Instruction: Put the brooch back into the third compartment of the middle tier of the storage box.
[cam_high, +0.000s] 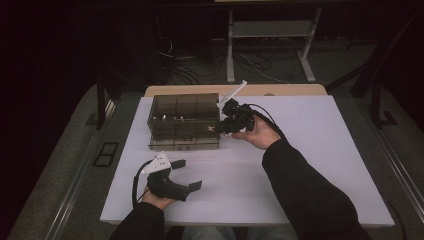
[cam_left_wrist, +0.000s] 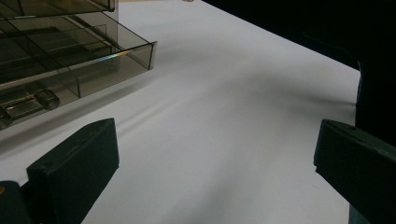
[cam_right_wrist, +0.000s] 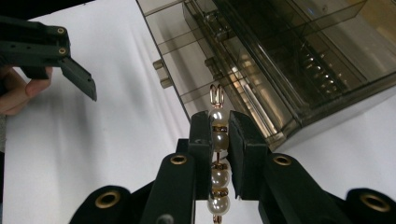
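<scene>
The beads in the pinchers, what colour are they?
The beads are pearly white, strung with small gold spacers; the right gripper view shows them best.

The high view looks forward and down over the whole white table (cam_high: 300, 165). Each gripper view rides low and close behind its own jaws; both share the smoky drawer box (cam_left_wrist: 70, 51) ahead of them.

Smoky clear plastic drawer box (cam_high: 184, 121) sits toward far-left of white table (cam_high: 310, 165). Right gripper (cam_high: 223, 128) just beside box's right end, w/ string of pearl beads on gold links (cam_right_wrist: 218, 154) between its jaws. Left gripper (cam_high: 189, 174) near front edge, in front of box, well apart.
</scene>
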